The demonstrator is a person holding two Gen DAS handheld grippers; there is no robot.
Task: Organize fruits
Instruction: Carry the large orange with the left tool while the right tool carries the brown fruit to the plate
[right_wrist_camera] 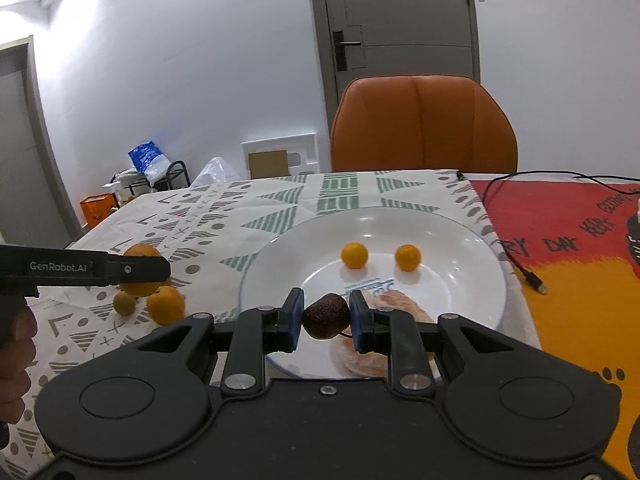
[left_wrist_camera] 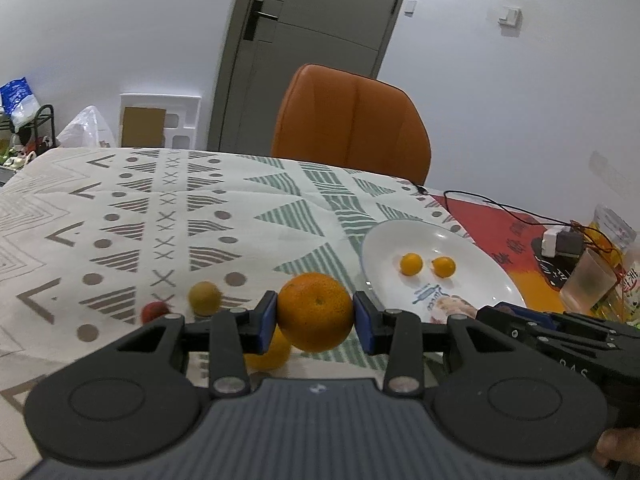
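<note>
My left gripper [left_wrist_camera: 315, 316] is shut on a large orange [left_wrist_camera: 314, 311] and holds it above the patterned tablecloth, left of the white plate [left_wrist_camera: 476, 276]. Below it lie another orange [left_wrist_camera: 270, 354], a green-yellow fruit [left_wrist_camera: 205, 297] and a small red fruit [left_wrist_camera: 154, 311]. Two small yellow-orange fruits [left_wrist_camera: 411, 264] [left_wrist_camera: 444, 267] lie on the plate. My right gripper [right_wrist_camera: 325, 316] is shut on a dark brown-red fruit [right_wrist_camera: 326, 316] over the near part of the plate [right_wrist_camera: 280, 264]. The same two small fruits [right_wrist_camera: 354, 255] [right_wrist_camera: 407, 257] lie beyond it.
An orange chair [left_wrist_camera: 352, 124] stands behind the table. A red-orange mat [right_wrist_camera: 568, 248] with a black cable [right_wrist_camera: 516, 264] lies right of the plate. A charger [left_wrist_camera: 558, 242], a frosted cup [left_wrist_camera: 588, 282] and packets sit at the far right. The left gripper's body [right_wrist_camera: 92, 268] reaches in from the left.
</note>
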